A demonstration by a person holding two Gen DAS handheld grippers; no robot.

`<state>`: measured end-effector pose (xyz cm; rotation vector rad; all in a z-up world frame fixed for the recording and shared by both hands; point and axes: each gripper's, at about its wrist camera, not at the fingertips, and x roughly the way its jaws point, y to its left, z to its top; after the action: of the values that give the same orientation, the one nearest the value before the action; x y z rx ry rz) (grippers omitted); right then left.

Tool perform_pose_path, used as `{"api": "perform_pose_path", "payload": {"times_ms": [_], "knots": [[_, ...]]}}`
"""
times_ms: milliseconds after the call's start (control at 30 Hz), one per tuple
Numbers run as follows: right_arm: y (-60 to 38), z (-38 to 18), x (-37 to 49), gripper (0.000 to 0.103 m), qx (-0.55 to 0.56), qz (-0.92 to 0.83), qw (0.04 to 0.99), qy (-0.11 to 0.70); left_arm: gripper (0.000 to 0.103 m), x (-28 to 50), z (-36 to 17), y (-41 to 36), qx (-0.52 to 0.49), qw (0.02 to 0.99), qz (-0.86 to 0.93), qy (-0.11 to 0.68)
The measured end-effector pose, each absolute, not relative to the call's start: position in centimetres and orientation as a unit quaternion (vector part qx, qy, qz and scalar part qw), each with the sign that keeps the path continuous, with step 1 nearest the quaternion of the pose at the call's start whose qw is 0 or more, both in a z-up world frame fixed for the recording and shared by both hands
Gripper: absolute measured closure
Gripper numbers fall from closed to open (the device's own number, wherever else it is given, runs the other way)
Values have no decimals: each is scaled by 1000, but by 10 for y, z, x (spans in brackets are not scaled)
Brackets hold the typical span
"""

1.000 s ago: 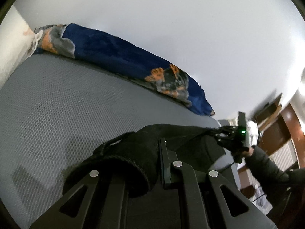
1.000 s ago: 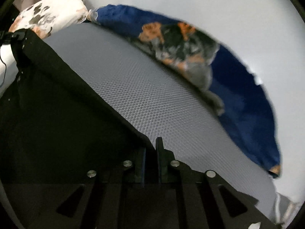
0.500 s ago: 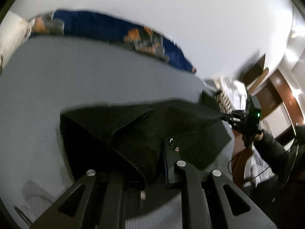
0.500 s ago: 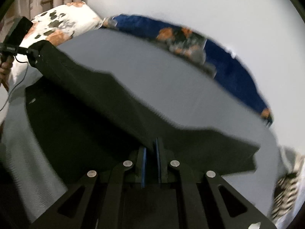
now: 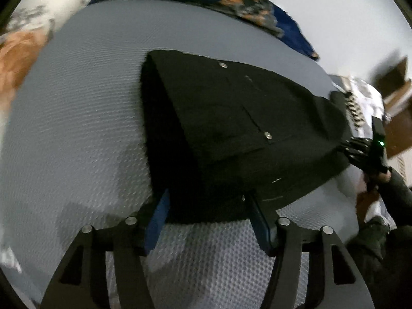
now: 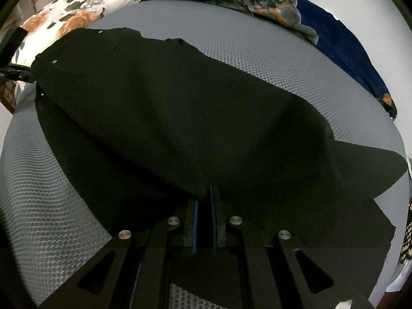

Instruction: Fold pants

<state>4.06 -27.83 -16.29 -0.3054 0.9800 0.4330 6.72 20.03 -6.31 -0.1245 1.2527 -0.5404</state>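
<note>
Black pants [image 5: 231, 118] lie spread over the grey mattress [image 5: 77, 103], waist end with its metal studs nearest my left gripper [image 5: 207, 200]. Its jaws are opening and stand apart; the waist edge lies between the blue pads without either pad touching it. In the right wrist view the pants [image 6: 180, 108] stretch from far left to lower right. My right gripper [image 6: 204, 198] is shut on the cloth at their near edge. The right gripper [image 5: 365, 152] also shows at the pants' far end, held by a sleeved hand. The left gripper [image 6: 15, 72] appears at the far left edge.
A blue blanket with orange and grey print [image 6: 334, 25] runs along the wall side of the bed. A floral pillow [image 6: 77, 7] lies at the head end. Patterned cloth and brown furniture [image 5: 394, 90] stand past the bed's right edge.
Both grippers came down towards the mattress and the pants, held up before, now lie on it. The left jaws, shut on the waist earlier, have parted and let it go.
</note>
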Motion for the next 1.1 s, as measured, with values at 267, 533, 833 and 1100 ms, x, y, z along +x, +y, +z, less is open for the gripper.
{"api": "perform_pose_path", "payload": {"times_ms": [267, 533, 833, 1100], "knots": [[-281, -163, 37, 96, -141, 208, 855, 454, 42, 47, -44, 225, -230, 749, -200, 589], [-283, -165, 31, 96, -133, 206, 860, 448, 43, 53, -73, 221, -351, 704, -129, 604], [-286, -150, 21, 97, -119, 189, 875, 429, 84, 76, -59, 212, -325, 742, -143, 569], [-275, -140, -7, 97, -118, 194, 869, 440, 85, 102, 3, 211, -258, 803, -225, 487]]}}
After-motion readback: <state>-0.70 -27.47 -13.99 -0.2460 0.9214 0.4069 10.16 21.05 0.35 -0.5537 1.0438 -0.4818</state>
